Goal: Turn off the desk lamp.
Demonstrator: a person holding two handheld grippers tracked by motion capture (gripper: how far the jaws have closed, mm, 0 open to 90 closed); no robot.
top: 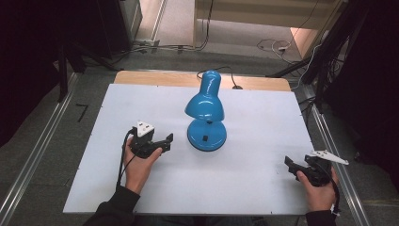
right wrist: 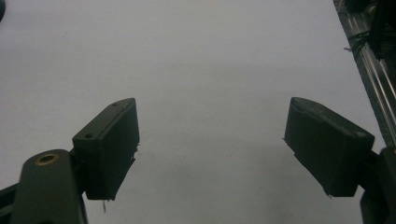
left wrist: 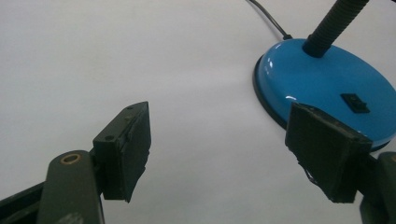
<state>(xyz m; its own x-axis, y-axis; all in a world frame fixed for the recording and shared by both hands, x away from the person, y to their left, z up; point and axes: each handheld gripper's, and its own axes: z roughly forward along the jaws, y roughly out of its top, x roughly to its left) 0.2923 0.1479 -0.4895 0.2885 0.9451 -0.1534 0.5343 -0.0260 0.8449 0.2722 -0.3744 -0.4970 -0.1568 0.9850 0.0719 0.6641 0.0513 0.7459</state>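
My left tool [top: 165, 142] hovers low over the white bench [top: 117, 108], its jaws spread wide with nothing between them but bare bench top. In the left gripper view the two black pads [left wrist: 128, 149] stand far apart, and the blue desk lamp [top: 206, 115] sits ahead of the tool and off to its right side. The lamp's round base [left wrist: 327, 88] lies partly behind the right-hand pad and does not touch it, as far as I can tell; the tool is near the base, not on it. A small black switch [left wrist: 355, 102] shows on top of the base, on the side facing my tool. The black ribbed neck [left wrist: 334, 23] rises from the base beyond the switch, and the lamp's cord [left wrist: 268, 18] trails away across the bench past the base. In the high view the lamp stands upright, with its blue shade [top: 205, 106] bent over forward above the base.

My right tool [top: 290, 167] rests near the bench's right edge, well apart from the lamp. Its jaws are spread wide too, and empty: the right gripper view shows only plain white bench between its pads [right wrist: 112, 144]. A metal rail [right wrist: 373, 79] runs beside the bench off that tool's right side.
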